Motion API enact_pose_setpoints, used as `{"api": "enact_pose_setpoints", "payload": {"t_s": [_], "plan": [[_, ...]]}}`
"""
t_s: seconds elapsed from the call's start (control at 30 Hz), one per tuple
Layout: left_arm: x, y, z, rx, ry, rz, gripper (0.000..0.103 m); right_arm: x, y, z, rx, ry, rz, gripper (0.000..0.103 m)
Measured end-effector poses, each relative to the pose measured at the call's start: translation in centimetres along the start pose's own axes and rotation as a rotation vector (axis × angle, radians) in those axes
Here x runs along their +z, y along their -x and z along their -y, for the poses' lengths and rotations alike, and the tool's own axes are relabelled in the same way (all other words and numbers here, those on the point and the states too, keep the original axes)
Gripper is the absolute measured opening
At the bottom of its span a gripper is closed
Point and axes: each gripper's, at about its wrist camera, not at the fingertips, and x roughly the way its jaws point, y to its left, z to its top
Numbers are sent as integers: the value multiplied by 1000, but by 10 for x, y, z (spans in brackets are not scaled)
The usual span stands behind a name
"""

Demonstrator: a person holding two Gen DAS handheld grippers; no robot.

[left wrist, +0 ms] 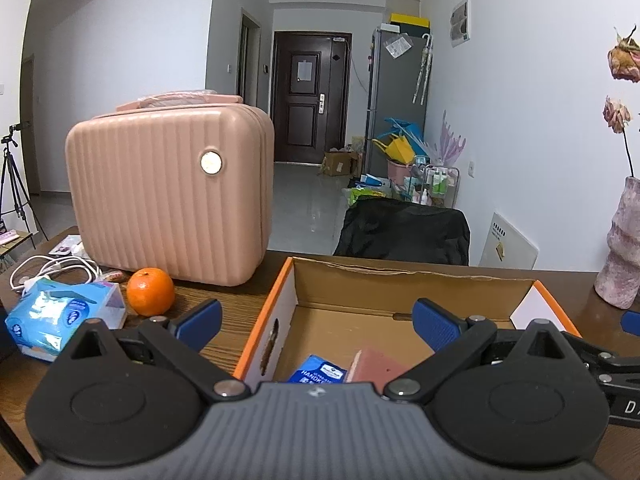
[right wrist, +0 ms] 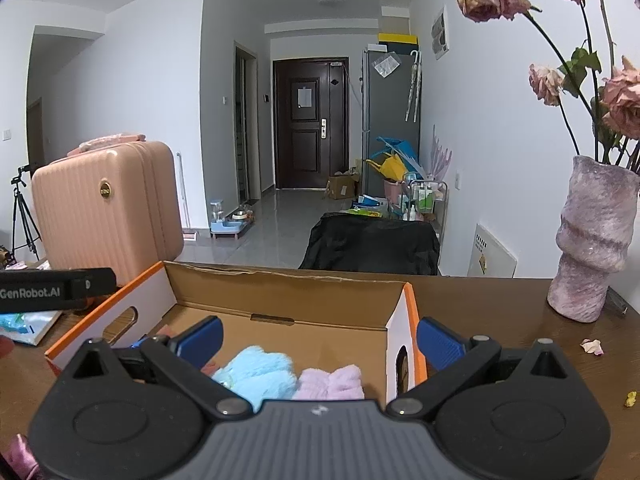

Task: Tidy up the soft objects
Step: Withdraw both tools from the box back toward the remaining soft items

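An open cardboard box (left wrist: pixel 400 280) with orange edges stands on the wooden table; it also shows in the right wrist view (right wrist: pixel 280 292). In it lie a blue handkerchief pack (left wrist: pixel 318 370), a pink sponge-like block (left wrist: pixel 376 364), a fluffy light-blue cloth (right wrist: pixel 256 372) and a fluffy lilac cloth (right wrist: pixel 332 384). My left gripper (left wrist: pixel 320 324) is open and empty over the box's left wall. My right gripper (right wrist: pixel 320 338) is open and empty over the box's right wall. A blue tissue pack (left wrist: pixel 60 316) lies on the table to the left.
A pink hard case (left wrist: pixel 172 196) stands behind an orange (left wrist: pixel 151 292) at the left. A white cable (left wrist: pixel 52 268) lies beside them. A pink vase (right wrist: pixel 592 240) with dried roses stands at the right. A black-covered chair (left wrist: pixel 404 232) is beyond the table edge.
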Motion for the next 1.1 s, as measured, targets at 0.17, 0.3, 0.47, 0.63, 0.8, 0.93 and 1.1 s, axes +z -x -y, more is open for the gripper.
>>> {"api": "enact_pose_setpoints", "payload": {"t_s": [0.17,0.3,0.47,0.63,0.8,0.93,1.1], "plan": [[-3,14,-2,-4,-12,20,103,0,13,-3,0,10,14,103],[-7,26,0,-6,-27,30,103,-2,24,-5,2,8,25,103],[-11,39,-1,-6,-30,42,103,-6,38,-6,-2,0,39,103],[-16,52,-4,-8,-40,57,103,-11,50,-6,-9,-19,41,103],[-24,66,-5,-14,-58,67,103,-17,61,-3,-15,-44,43,103],[-31,77,-6,-22,-69,73,103,-22,73,-3,-18,-55,55,103],[-39,92,-9,-35,-79,92,103,-30,87,-7,-7,-57,61,103]]}}
